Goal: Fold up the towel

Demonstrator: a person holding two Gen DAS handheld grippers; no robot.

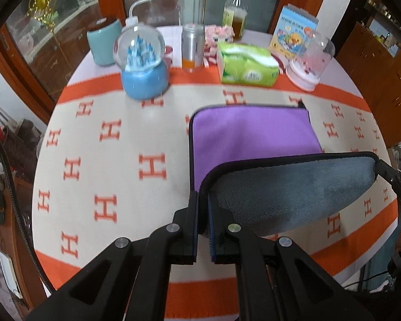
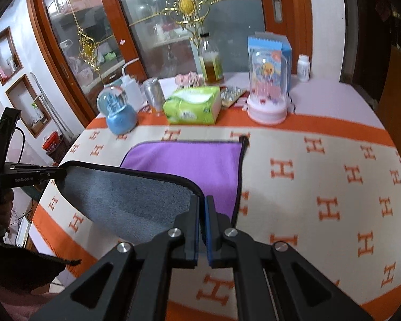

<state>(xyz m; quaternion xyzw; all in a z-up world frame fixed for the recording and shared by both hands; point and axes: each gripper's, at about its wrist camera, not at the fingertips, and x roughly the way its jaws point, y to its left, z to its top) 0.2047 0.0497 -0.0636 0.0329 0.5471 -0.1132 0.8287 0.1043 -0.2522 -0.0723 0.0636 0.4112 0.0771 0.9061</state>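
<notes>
I see the towel (image 1: 254, 133) lying on the table (image 1: 107, 160), purple face up, with its near edge lifted so the grey underside (image 1: 294, 187) curls over toward me. My left tool (image 1: 203, 214) has its jaws pressed nearly together on the towel's near left corner, the dark hem caught between the pads. My right tool (image 2: 202, 214) is likewise pinched on the near right corner, jaws almost closed with the hem between them. The raised edge stretches taut between the two tools, each visible at the far end of the span in the other's view. The far half of the towel rests flat on the cream and orange cloth with H marks. Behind it, well apart, stand a blue snow globe (image 1: 143, 67), a green tissue pack (image 1: 247, 65), a silver can (image 1: 192, 48), a pink dome (image 1: 308, 61), a bottle (image 1: 235, 13) and a teal cup (image 1: 104, 41).
</notes>
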